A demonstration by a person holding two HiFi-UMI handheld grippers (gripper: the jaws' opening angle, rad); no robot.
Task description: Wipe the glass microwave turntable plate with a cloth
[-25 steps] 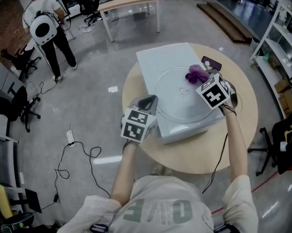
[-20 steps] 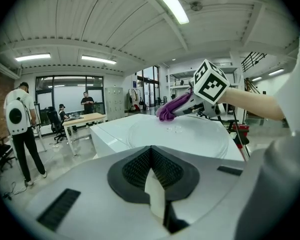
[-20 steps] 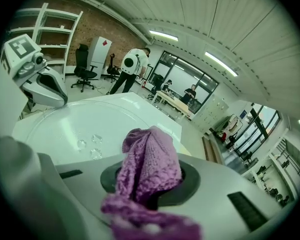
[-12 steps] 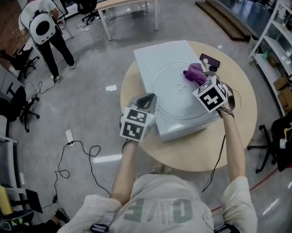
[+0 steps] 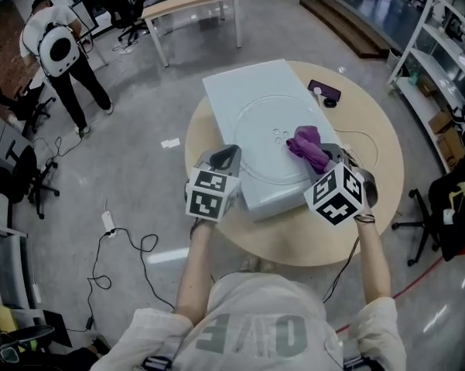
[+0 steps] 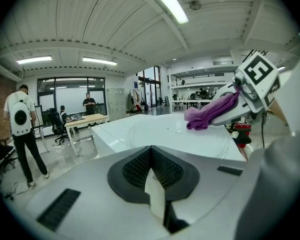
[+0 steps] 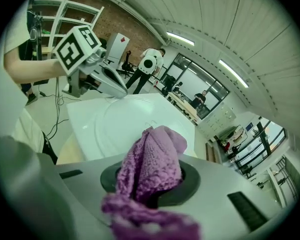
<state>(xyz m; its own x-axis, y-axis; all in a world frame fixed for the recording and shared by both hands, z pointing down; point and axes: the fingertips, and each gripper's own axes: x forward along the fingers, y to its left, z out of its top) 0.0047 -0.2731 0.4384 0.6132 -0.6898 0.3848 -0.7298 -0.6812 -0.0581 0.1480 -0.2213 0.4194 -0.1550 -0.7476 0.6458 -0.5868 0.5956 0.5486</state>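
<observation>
Since a second ago, the right claw [image 5: 323, 159] has dragged the purple cloth [image 5: 308, 145] from the far right of the glass turntable plate [image 5: 267, 114] back to its near right rim. The claw pinches the cloth, a bunched end sticking out over the glass. The plate lies flat on a white box [image 5: 232, 79], which sits on a round desk [image 5: 371, 141]. The left claw [image 5: 227, 158] is pressed together with nothing seen in it, just beside the plate's near left rim. To wipe well, the cloth likely needs to stay pressed flat while sweeping in overlapping arcs toward the plate's untouched left half. The left claw could steady the rim so the plate does not spin or slide.
</observation>
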